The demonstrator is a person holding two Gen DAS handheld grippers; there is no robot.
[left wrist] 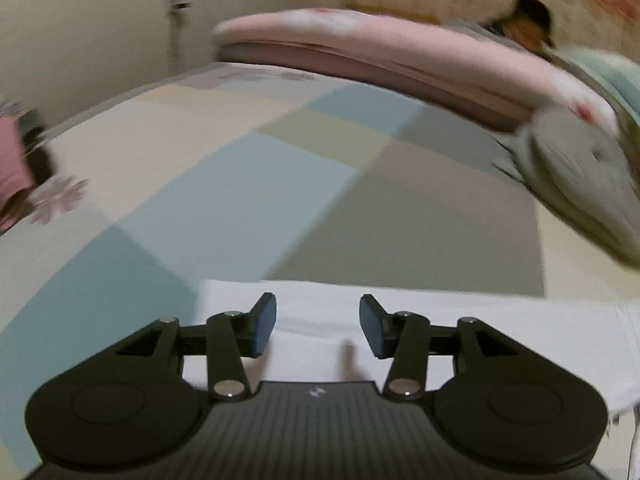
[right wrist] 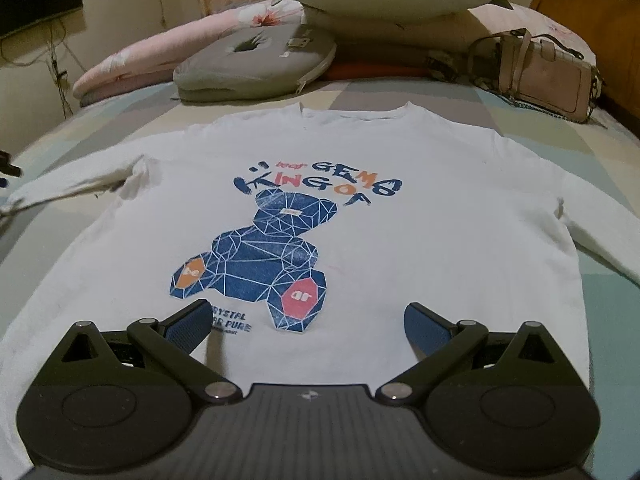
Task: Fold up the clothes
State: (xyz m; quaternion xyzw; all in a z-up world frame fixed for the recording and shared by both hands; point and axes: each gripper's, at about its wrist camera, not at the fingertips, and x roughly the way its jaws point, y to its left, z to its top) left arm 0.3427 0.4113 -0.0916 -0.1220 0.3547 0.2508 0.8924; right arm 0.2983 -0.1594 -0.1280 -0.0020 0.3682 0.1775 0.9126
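The white long-sleeved shirt [right wrist: 304, 184] is lying face up and spread flat across the middle of the right wrist view, both sleeves stretched out to the frame's sides on the patchwork bedsheet [left wrist: 224, 184]; no fold is showing yet, so nearly all the folding looks to be remaining. The right gripper [right wrist: 306, 326] is hovering wide open over the hem at the bottom, gripping nothing. The left gripper [left wrist: 318, 330] is standing partly open and empty over white cloth at the lower centre.
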